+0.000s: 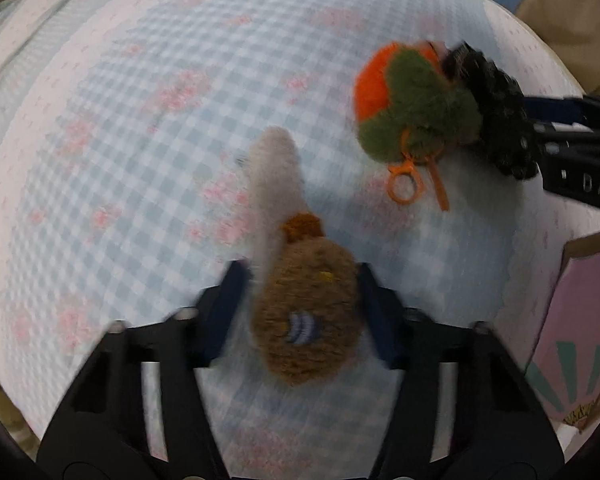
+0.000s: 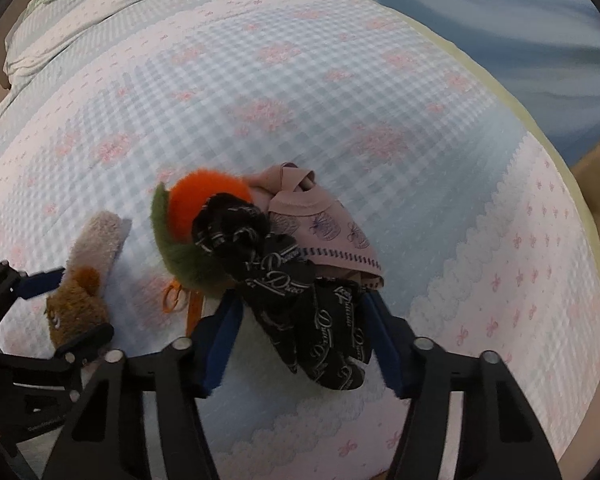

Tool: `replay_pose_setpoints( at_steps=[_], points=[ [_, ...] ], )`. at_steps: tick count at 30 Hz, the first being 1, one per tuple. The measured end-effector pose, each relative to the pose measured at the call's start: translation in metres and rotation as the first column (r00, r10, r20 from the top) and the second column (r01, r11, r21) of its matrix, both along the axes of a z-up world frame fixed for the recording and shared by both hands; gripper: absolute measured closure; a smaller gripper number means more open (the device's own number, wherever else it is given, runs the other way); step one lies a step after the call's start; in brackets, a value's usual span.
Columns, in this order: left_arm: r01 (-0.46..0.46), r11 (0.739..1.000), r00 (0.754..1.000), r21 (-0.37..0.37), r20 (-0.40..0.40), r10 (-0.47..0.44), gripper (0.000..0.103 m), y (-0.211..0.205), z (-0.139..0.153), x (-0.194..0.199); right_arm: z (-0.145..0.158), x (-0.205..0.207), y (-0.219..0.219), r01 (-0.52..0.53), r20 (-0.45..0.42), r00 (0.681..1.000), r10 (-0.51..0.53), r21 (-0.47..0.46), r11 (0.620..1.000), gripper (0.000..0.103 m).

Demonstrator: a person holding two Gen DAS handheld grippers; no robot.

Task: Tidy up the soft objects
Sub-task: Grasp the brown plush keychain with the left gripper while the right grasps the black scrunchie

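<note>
Bottom centre: left gripper pinching brown plush; right gripper straddling black scrunchie, grip uncertain. Squeeze gently, lift together.

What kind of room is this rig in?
Most likely a bedroom. Both grippers work over a bed: a checked blue-and-pink bedspread covers a soft, rounded mattress, with folded bedding at its far end. Plush toys, such as the brown plush, and a black patterned cloth lie on it.
</note>
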State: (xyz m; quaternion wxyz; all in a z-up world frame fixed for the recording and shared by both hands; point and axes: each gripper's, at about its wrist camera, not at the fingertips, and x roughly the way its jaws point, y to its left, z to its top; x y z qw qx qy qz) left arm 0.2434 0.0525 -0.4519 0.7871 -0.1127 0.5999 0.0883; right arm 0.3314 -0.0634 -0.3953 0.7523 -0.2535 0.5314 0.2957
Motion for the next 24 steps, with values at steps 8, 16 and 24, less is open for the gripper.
replay_pose_setpoints(
  at_steps=[8, 16, 24],
  points=[
    [0.044, 0.999, 0.999, 0.010, 0.022, -0.045, 0.066, -0.009, 0.008, -0.001, 0.005, -0.001, -0.002, 0.020, 0.009, 1.000, -0.020, 0.013, 1.000, 0.069],
    [0.047, 0.999, 0.995, -0.008, 0.088, -0.046, 0.066, 0.003, 0.034, -0.005, 0.022, -0.007, -0.010, 0.098, 0.015, 0.995, -0.099, 0.052, 0.994, 0.071],
    [0.055, 0.998, 0.983, -0.014, 0.176, -0.052, 0.066, 0.007, 0.088, -0.015, 0.065, -0.023, -0.020, 0.191, 0.027, 0.980, -0.196, 0.114, 0.975, 0.071]
  ],
)
